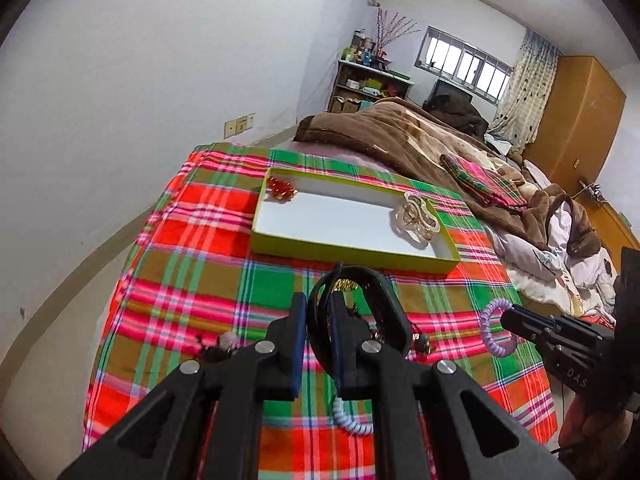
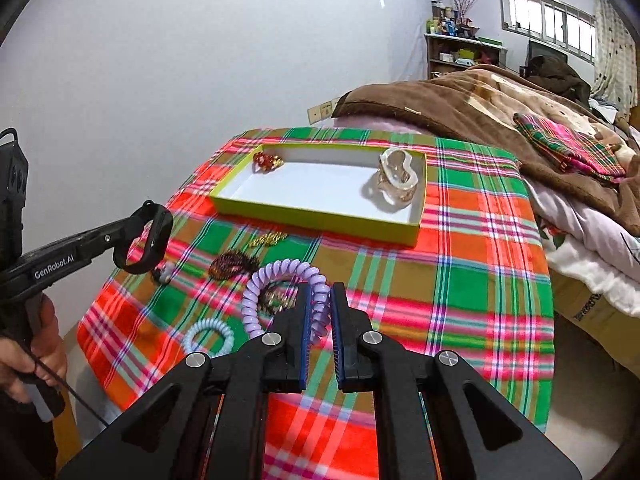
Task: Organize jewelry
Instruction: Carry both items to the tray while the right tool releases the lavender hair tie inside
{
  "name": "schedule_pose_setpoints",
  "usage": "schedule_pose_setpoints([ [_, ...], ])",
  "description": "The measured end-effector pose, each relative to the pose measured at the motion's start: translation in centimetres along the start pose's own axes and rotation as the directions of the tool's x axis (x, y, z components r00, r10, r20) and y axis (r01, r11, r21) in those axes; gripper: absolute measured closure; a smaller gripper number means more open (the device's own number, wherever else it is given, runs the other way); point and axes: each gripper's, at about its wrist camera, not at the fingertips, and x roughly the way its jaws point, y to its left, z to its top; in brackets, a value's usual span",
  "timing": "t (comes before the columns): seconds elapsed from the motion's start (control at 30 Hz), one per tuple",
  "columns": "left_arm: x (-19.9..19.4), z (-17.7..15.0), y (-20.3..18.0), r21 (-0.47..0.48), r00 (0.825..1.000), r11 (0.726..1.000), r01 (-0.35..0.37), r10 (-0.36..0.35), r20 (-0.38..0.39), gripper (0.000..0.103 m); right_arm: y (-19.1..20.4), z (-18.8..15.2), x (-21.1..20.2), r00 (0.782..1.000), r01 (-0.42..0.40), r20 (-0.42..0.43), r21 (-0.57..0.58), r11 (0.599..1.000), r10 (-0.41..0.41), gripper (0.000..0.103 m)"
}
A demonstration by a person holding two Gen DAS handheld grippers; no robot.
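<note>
Both jaws are clamped: the left gripper (image 1: 318, 312) pinches a black band (image 2: 146, 240) at lower centre of its view, and the right gripper (image 2: 319, 300) squeezes a lilac spiral hair tie (image 2: 280, 276). Above them, mid-frame, the yellow-green tray (image 2: 312, 216) sits on the plaid cloth (image 2: 480, 280), holding red beads (image 2: 266, 162) and a pearly clip (image 2: 396, 180).

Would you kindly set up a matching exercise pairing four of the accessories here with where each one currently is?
Things:
1. Purple spiral hair tie
2. Black loop band
3. Pale blue spiral hair tie
4. Red beaded piece

Places:
A. lying on the plaid cloth
B. in the left tongs
C. in the yellow-green tray
D. in the right tongs

Pairs: 1-D, 2-B, 3-A, 4-C
</note>
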Motion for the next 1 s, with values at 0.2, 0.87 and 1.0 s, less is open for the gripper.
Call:
schedule_pose_setpoints([
  [0.2, 2.4, 2.0, -0.3, 0.018, 1.000, 1.000, 0.006, -0.006, -0.008, 0.091, -1.6, 2.8, 2.3, 1.000, 0.030, 0.003, 0.009, 0.999, -0.031, 0.094],
  [0.87, 12.6, 7.6, 1.3, 0.036, 0.996, 0.998, -0.041, 0.044, -0.074, 0.091, -6.4, 7.7, 12.9, 0.993, 0.061, -0.106, 0.088, 0.994, -0.052, 0.094],
  [1.0, 14.1, 7.4, 1.5, 0.051, 0.992, 0.996, -0.071, 0.076, -0.101, 0.091, -6.7, 7.3, 14.0, 0.987, 0.078, -0.149, 0.079, 0.994, -0.065, 0.094],
])
